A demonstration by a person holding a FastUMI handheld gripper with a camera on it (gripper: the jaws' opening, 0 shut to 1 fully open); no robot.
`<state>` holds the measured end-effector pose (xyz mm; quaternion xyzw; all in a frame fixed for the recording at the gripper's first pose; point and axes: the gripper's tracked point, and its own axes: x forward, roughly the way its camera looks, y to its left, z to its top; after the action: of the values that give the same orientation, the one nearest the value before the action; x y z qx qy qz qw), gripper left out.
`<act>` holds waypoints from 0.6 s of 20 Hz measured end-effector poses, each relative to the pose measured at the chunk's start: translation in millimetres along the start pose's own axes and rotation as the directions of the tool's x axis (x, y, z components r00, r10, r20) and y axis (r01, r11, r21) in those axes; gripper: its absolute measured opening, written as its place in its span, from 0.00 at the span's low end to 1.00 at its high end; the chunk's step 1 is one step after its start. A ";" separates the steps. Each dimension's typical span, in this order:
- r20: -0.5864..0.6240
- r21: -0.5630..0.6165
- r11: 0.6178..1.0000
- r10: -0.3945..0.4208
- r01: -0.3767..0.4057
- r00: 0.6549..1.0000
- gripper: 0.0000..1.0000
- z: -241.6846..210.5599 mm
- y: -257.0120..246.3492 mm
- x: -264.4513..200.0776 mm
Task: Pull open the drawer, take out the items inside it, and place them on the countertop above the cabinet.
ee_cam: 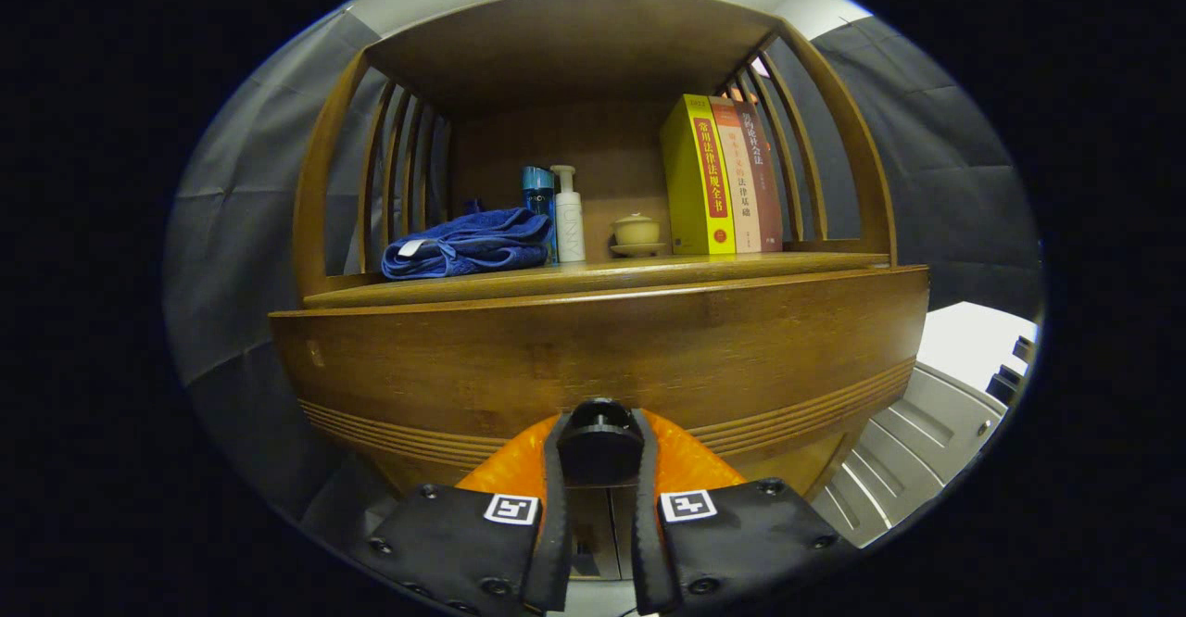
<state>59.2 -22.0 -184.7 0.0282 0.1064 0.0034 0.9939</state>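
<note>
So my tool [600, 455] has both fingers clamped on the dark round knob [599, 441] of the drawer [593, 367], whose wooden front sits right ahead, looks closed. Up on the bench [593, 276] above: a blue towel [468, 245], two bottles [556, 212], a small lidded cup [637, 232] and some books [723, 177].

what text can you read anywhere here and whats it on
"常用法律法规全书": spine of the yellow book.
"法律基础": lower spine of the pale book beside it; the rest is blurred.
dark red book and white pump bottle: print too blurred to read.
gripper, jaws closed on the drawer knob: square markers, no words.
</note>
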 end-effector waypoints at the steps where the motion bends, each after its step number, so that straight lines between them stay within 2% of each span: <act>1: -0.004 0.014 1.000 -0.002 0.002 1.000 0.34 -1.4 0.6 -9.2; 7: -0.035 0.011 1.000 -0.020 0.020 0.999 0.34 -7.9 2.5 -53.1; 12: -0.066 0.013 1.000 -0.020 0.021 0.998 0.34 -11.7 2.0 -71.0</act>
<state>-12.7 -20.3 -181.1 0.0337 0.1395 -0.0067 0.9896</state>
